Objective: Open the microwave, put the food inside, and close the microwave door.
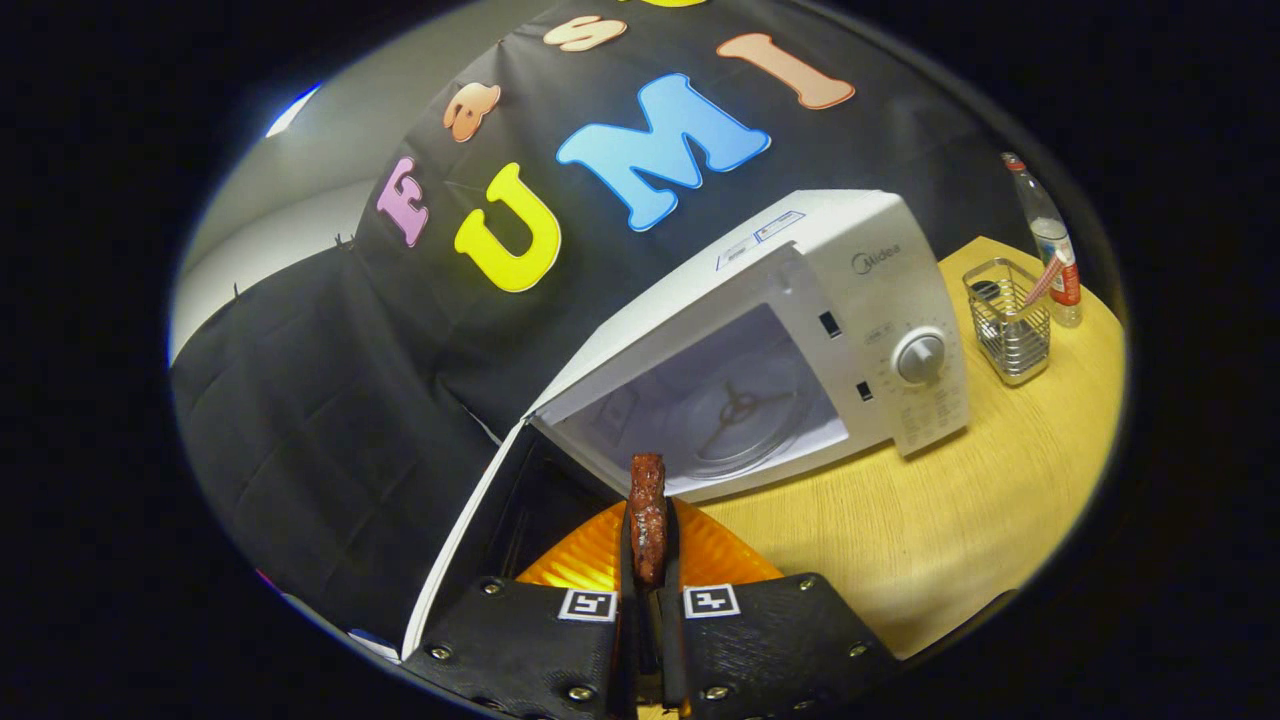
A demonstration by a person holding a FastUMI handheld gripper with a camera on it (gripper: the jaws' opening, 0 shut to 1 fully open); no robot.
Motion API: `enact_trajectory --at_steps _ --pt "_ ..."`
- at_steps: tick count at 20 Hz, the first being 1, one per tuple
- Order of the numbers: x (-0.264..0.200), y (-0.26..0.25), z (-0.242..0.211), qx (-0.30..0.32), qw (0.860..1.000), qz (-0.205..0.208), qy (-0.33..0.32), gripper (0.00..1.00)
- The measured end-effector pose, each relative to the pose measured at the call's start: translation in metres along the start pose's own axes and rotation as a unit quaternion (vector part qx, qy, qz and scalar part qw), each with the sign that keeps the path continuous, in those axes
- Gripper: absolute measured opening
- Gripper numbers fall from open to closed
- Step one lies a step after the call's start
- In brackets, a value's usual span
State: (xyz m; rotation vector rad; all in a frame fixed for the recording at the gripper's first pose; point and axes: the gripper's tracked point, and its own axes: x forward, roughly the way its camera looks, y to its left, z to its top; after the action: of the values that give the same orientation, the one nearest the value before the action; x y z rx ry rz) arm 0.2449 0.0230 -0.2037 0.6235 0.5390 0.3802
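A white microwave (880, 290) stands on the wooden table (960, 520) with its door (470, 540) swung wide open to the left. Its cavity shows a glass turntable (745, 410) with nothing on it. My gripper (648, 545) is shut on a dark brown piece of food (647, 505), an upright strip pinched between both fingers. The food hangs above an orange ribbed plate (590, 560), just in front of the microwave's opening and a little short of it.
To the right of the microwave stand a wire mesh holder (1008, 325) and a clear bottle with a red label (1050, 240), near the table's far edge. Bare wooden table lies in front of the microwave's control panel (920, 370).
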Motion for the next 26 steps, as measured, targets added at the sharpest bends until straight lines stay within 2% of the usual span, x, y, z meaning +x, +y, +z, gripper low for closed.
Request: enact_trajectory --at_steps 6,17,20,22,23,24,26 --pt "0.073 -0.009 0.007 -0.014 0.998 -0.009 -0.063 0.1" --pt "0.16 -0.062 -0.001 0.049 0.993 -0.065 -0.081 0.1" --pt "0.167 -0.065 -0.003 0.029 0.994 -0.075 -0.079 0.12" --pt "0.168 -0.075 -0.005 -0.015 0.991 -0.111 -0.072 0.15" --pt "0.167 -0.084 -0.004 -0.041 0.987 -0.139 -0.071 0.26" --pt "0.167 -0.097 -0.004 -0.069 0.98 -0.172 -0.069 0.43" --pt "0.161 -0.108 0.008 -0.117 0.967 -0.209 -0.084 0.72"
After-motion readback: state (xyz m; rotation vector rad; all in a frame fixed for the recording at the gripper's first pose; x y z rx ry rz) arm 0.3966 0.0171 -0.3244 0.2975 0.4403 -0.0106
